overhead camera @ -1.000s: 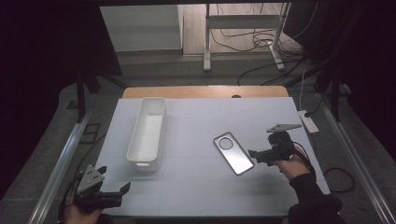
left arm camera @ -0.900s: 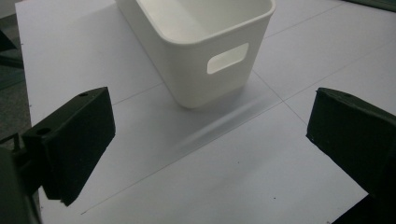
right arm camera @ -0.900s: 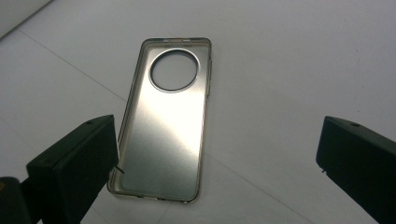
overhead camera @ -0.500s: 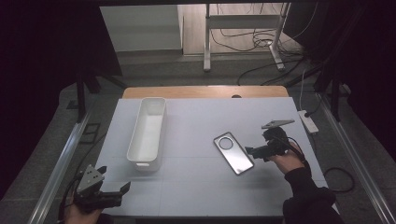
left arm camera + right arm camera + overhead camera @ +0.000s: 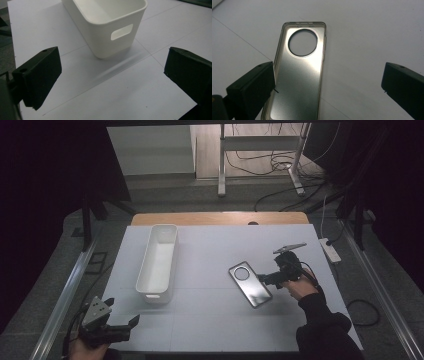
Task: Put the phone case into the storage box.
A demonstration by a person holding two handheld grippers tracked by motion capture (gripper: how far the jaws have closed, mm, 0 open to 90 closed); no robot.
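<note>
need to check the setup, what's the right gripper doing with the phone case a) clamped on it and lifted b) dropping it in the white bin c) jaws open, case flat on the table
c: the right gripper has its jaws wide apart around the phone case, which lies flat on the table.

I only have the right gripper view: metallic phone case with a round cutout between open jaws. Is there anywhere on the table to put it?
Observer: Yes, a long white plastic bin stands left of the metallic phone case, apart from it.
Operator: Anything in the bin?
Observer: What shows of its inside looks bare.
Operator: Left gripper?
Observer: The left gripper is at the table's near left corner, jaws open, facing the bin's handle cutout.
</note>
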